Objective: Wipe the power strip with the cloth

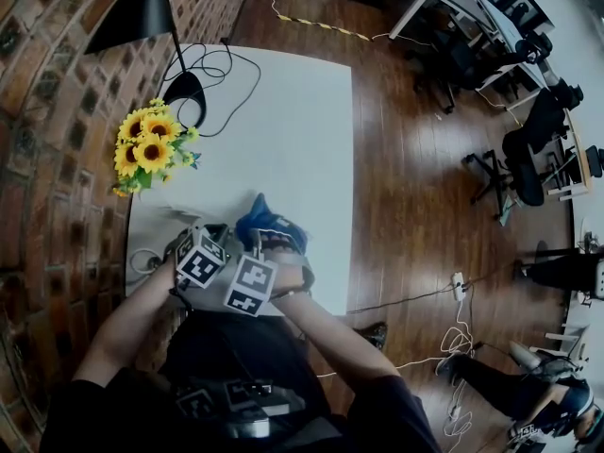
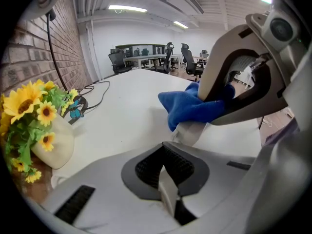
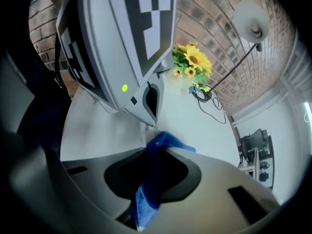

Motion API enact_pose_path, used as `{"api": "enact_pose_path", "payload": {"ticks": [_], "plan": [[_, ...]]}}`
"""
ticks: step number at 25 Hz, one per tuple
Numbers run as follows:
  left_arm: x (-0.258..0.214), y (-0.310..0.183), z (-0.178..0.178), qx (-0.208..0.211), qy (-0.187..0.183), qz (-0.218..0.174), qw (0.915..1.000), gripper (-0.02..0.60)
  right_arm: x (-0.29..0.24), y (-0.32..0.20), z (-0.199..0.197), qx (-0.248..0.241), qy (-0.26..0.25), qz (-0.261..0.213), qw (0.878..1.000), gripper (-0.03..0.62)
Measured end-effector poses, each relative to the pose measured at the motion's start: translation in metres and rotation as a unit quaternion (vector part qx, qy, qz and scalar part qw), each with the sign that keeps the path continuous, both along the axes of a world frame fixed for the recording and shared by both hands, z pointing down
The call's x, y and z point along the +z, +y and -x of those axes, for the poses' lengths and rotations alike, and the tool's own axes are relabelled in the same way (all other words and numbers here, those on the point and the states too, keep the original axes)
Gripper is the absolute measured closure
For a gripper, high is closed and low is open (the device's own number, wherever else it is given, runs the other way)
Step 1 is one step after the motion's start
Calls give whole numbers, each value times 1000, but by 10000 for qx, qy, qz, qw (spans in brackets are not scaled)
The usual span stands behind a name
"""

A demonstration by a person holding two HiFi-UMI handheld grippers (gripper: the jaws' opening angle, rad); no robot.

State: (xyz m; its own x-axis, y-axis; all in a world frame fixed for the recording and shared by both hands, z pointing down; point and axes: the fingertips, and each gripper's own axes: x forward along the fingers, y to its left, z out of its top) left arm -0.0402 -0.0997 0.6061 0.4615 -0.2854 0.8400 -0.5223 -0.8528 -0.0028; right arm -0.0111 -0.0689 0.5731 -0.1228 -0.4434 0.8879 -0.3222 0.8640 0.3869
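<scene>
Nearest the camera, both of the person's forearms (image 1: 123, 324) reach forward over the near edge of the white table (image 1: 283, 130), with the two grippers side by side and close together.

Left gripper (image 2: 168, 195): jaws brought fully together. Nothing can be made out between them. It points steeply down at the tabletop.

Right gripper (image 3: 140, 209): jaws drawn narrow and clamped on the blue cloth (image 2: 192, 106). A fold runs up through the jaw recess, and the bunched remainder hangs out at the tip, resting low over the table just beside the left gripper's nose.

Power strip (image 2: 187, 132): only a pale grey-white end shows, lying on the table directly under the cloth and touching it. The rest is covered by the cloth and the grippers, so its full length and lie cannot be confirmed.

Farther along the table, on the wall side, a bunch of artificial sunflowers (image 1: 149, 149) stands in a pale rounded vase (image 2: 56, 143). Beyond it is a black desk lamp (image 1: 142, 12), with loose black cables (image 1: 222, 69) looped around its base. A brick wall (image 1: 57, 74) runs along that side.

Past the table, a wooden floor (image 1: 406, 168) extends to desks and black office chairs (image 1: 524, 154), well apart from the work area
</scene>
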Motion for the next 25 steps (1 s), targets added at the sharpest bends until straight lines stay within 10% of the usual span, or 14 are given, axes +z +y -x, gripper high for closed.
{"api": "enact_pose_path", "payload": {"ticks": [10,25], "plan": [[3,-1,2,12,1,94,10000,575,-2,-13,39,1028,-1591,-45,9819,541],[7,-3,2,-6,187,380,9991,576,-12,-24,46,1624,-2668,516,9486,539]]}}
